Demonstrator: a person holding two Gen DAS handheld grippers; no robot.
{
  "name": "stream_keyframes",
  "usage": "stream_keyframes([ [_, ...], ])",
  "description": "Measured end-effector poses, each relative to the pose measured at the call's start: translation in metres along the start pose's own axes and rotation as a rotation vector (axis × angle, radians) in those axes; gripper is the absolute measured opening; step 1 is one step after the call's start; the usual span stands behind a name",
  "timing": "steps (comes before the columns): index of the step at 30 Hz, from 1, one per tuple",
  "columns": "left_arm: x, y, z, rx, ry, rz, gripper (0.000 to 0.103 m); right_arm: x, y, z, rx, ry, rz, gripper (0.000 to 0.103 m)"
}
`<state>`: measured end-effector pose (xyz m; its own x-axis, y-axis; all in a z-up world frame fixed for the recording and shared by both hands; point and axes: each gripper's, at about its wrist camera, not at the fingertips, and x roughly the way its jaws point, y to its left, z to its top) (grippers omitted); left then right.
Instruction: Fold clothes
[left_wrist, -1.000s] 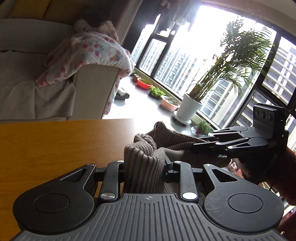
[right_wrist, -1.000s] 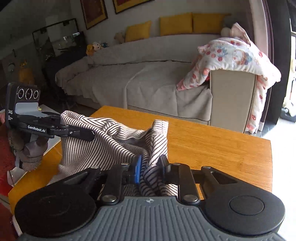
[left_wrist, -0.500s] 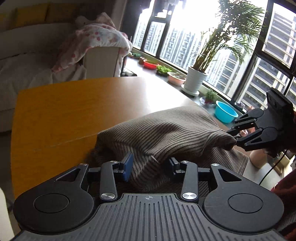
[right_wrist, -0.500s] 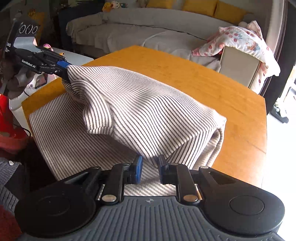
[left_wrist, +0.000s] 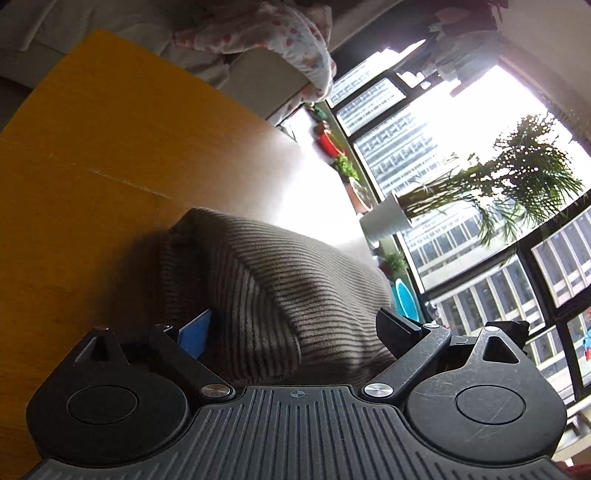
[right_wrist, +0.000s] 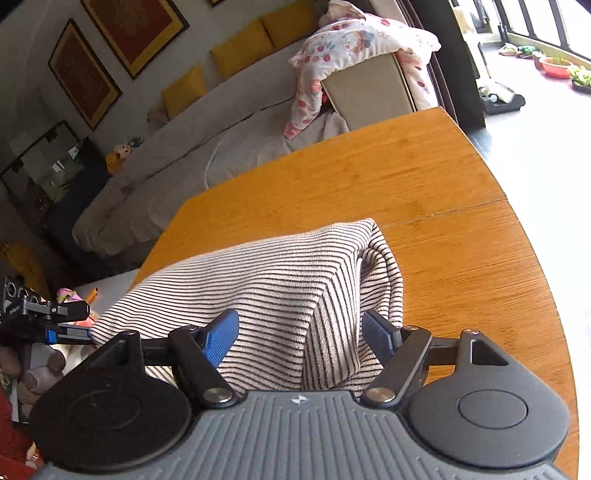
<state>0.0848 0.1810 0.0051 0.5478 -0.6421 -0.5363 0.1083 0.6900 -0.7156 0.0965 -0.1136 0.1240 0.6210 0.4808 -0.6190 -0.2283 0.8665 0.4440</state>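
Observation:
A striped knit garment (right_wrist: 280, 280) lies folded over on the orange wooden table (right_wrist: 424, 177); against the window light it looks brown (left_wrist: 295, 280) in the left wrist view. My right gripper (right_wrist: 299, 336) is open, its blue pads wide apart on either side of the near fold, with cloth lying loose between them. My left gripper (left_wrist: 295, 332) is also open and straddles the garment's other end. It shows again at the far left of the right wrist view as the left gripper (right_wrist: 68, 323), fingers apart beside the cloth's edge.
A grey sofa (right_wrist: 229, 110) with a floral blanket (right_wrist: 354, 40) stands beyond the table's far edge. A window with a potted palm (left_wrist: 480, 192) and a blue basin (left_wrist: 406, 299) lies past the table's side. Cluttered items (right_wrist: 74, 295) sit low on the left.
Both grippers have opened and let go of the garment. The lifted half has come down over the rest, so it lies folded on the table. Both cameras have dropped low and tilted.

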Motion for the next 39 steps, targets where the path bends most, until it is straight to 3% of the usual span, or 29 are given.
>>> stream_keyframes([
  [2, 0.015, 0.003, 0.0, -0.012, 0.027, -0.001, 0.091, 0.014, 0.011, -0.001, -0.073, 0.004, -0.027, 0.073],
  [4, 0.028, 0.006, 0.002, -0.012, 0.039, -0.001, 0.076, 0.028, 0.022, -0.002, -0.147, 0.008, -0.054, 0.06],
  [6, 0.04, 0.007, 0.009, 0.006, 0.043, 0.018, 0.052, 0.038, 0.028, 0.003, -0.177, 0.001, -0.067, 0.046],
  [9, 0.054, -0.001, 0.032, 0.06, 0.032, 0.044, 0.043, 0.04, 0.028, 0.024, -0.167, -0.039, -0.07, 0.032],
  [11, 0.051, -0.011, 0.048, 0.092, 0.002, 0.039, 0.037, 0.039, 0.029, 0.04, -0.166, -0.07, -0.073, 0.028],
  [16, 0.021, -0.042, 0.054, 0.197, -0.054, -0.025, 0.036, 0.01, 0.035, 0.06, -0.2, -0.149, -0.036, 0.027],
  [19, 0.005, -0.045, 0.023, 0.226, -0.032, -0.057, 0.037, -0.009, 0.034, 0.046, -0.191, -0.146, -0.009, 0.027],
  [23, 0.009, -0.027, -0.024, 0.248, 0.053, -0.012, 0.039, 0.004, 0.031, 0.014, -0.244, -0.077, -0.081, 0.028],
  [26, 0.013, -0.011, -0.047, 0.235, 0.088, 0.052, 0.041, 0.018, 0.027, -0.01, -0.289, -0.025, -0.154, 0.037],
  [28, 0.003, -0.014, -0.049, 0.252, 0.066, 0.078, 0.045, 0.019, 0.026, -0.012, -0.3, -0.032, -0.182, 0.055],
  [29, -0.004, -0.017, -0.049, 0.271, 0.049, 0.103, 0.056, 0.017, 0.026, -0.011, -0.302, -0.034, -0.194, 0.06],
  [31, -0.018, -0.023, -0.048, 0.308, 0.015, 0.14, 0.061, 0.011, 0.027, -0.008, -0.314, -0.049, -0.225, 0.08],
  [33, -0.034, -0.029, -0.045, 0.32, -0.027, 0.147, 0.066, 0.003, 0.028, -0.006, -0.326, -0.084, -0.243, 0.085],
  [36, -0.054, -0.041, -0.043, 0.307, -0.094, 0.08, 0.075, -0.011, 0.033, -0.002, -0.32, -0.148, -0.231, 0.094],
  [39, -0.053, -0.051, -0.043, 0.282, -0.103, -0.038, 0.084, -0.021, 0.045, 0.003, -0.302, -0.212, -0.084, 0.103],
])
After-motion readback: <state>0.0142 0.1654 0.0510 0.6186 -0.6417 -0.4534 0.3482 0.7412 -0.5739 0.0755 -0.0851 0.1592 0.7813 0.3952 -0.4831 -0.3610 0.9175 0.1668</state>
